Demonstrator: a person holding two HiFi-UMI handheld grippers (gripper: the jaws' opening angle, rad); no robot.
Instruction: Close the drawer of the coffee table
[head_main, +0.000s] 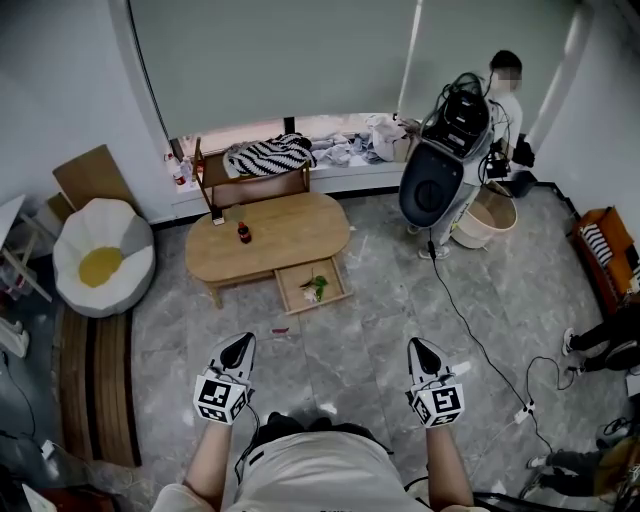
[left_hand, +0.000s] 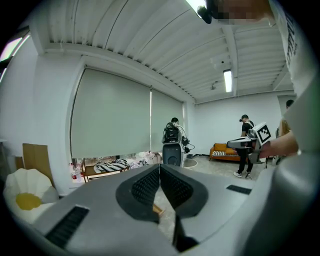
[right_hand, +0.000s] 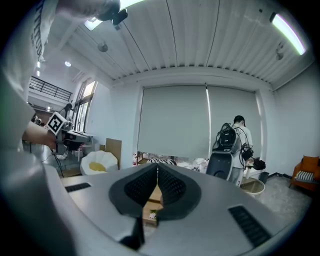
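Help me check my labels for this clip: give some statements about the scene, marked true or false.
The drawer of the coffee table is pulled out. True.
A bottle stands on that table. True.
The left tool grips the drawer front. False: it is shut, empty, away from the table.
The right tool is wide open. False: its jaws are together.
The drawer is empty. False: a small green thing lies in it.

Both the left hand-held gripper (head_main: 239, 345) and the right hand-held gripper (head_main: 419, 347) are grey, with black textured pads (left_hand: 147, 187); each carries a white cube (head_main: 220, 397) bearing black square markers. The shirt (head_main: 310, 475) is pale.
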